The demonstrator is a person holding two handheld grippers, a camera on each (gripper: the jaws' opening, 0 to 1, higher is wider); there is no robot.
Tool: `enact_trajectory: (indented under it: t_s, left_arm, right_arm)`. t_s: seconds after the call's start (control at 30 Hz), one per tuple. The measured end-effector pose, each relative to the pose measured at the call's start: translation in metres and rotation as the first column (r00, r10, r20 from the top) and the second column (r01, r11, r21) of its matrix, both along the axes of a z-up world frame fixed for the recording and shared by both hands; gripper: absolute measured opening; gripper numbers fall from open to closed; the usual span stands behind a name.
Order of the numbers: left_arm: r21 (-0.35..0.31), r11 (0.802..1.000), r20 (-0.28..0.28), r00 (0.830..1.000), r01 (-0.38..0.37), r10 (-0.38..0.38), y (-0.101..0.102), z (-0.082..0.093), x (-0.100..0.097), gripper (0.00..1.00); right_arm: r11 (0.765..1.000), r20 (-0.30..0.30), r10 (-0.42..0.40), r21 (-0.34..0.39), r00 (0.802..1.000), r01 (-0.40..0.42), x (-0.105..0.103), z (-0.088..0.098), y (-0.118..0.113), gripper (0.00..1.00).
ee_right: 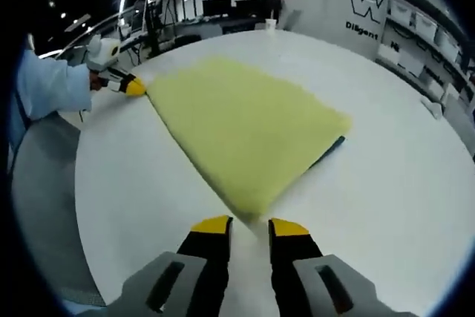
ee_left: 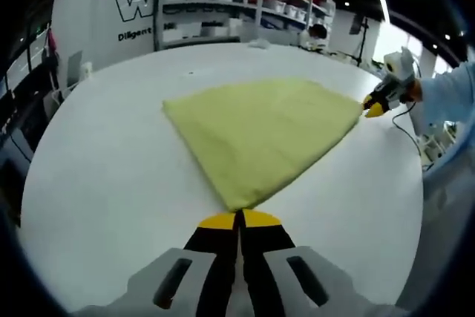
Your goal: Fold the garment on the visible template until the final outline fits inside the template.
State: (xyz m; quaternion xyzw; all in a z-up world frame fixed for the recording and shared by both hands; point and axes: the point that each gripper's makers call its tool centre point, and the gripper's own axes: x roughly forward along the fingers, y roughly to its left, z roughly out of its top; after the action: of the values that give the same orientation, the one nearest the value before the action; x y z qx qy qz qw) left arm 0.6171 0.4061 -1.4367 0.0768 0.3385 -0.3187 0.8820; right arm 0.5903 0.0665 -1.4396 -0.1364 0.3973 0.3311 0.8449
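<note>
The pale yellow-green cloth garment [ee_left: 263, 135] lies folded on the white table [ee_left: 104, 183]. Left gripper [ee_left: 239, 218] pinches 1 corner; right gripper [ee_right: 250, 225] stands apart. Template mostly hidden; fit unconfirmed.

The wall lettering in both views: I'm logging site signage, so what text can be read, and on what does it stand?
"W": large outlined logo letter on the white wall, cut off by the shelving.
"Diligent": smaller line beneath the logo, its end hidden.
Shelf bin labels: too small to read.
The yellow cloth bears no text.
</note>
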Motion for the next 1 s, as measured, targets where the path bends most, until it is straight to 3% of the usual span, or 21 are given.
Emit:
enact_trajectory:
  t_s: [0.17,0.33,0.67,0.73,0.8,0.87,0.93,1.0]
  left_arm:
    - [0.006,1.0,0.01,1.0,0.004,-0.004,-0.003,0.002,0.001,0.0]
    - [0.018,1.0,0.011,1.0,0.007,-0.007,-0.001,0.003,0.002,0.0]
    - [0.031,0.999,0.003,1.0,-0.017,0.017,0.01,0.004,0.0,0.0]
    - [0.026,1.0,0.007,1.0,-0.01,0.01,0.009,0.005,-0.001,0.0]
    - [-0.054,0.998,-0.027,1.0,-0.014,0.012,0.001,0.009,-0.005,0.0]
    - [-0.027,1.0,-0.006,1.0,-0.012,0.012,0.004,0.009,-0.004,0.01]
    - [-0.064,0.998,-0.006,1.0,-0.011,0.01,-0.002,0.012,-0.004,0.08]
    - [-0.041,0.999,0.011,1.0,-0.024,0.025,0.0,0.011,0.001,0.19]
  right_arm:
    - [0.999,0.032,0.039,-0.026,0.999,-0.038,0.002,0.001,0.005,0.01]
    - [0.999,0.031,0.021,-0.04,0.999,-0.02,0.005,0.0,0.001,0.0]
    - [0.994,0.038,0.073,-0.088,0.997,-0.07,-0.001,-0.002,-0.004,0.0]
    - [0.995,0.041,0.065,-0.075,0.997,-0.062,0.0,0.0,-0.003,0.0]
    - [0.995,0.04,0.063,-0.074,0.997,-0.06,0.0,0.0,-0.002,0.0]
    - [0.995,0.039,0.066,-0.077,0.997,-0.063,0.001,0.0,-0.002,0.0]
    - [0.995,0.041,0.065,-0.08,0.997,-0.061,0.001,0.0,-0.002,0.0]
    - [0.995,0.039,0.06,-0.076,0.997,-0.057,0.002,0.001,-0.001,0.0]
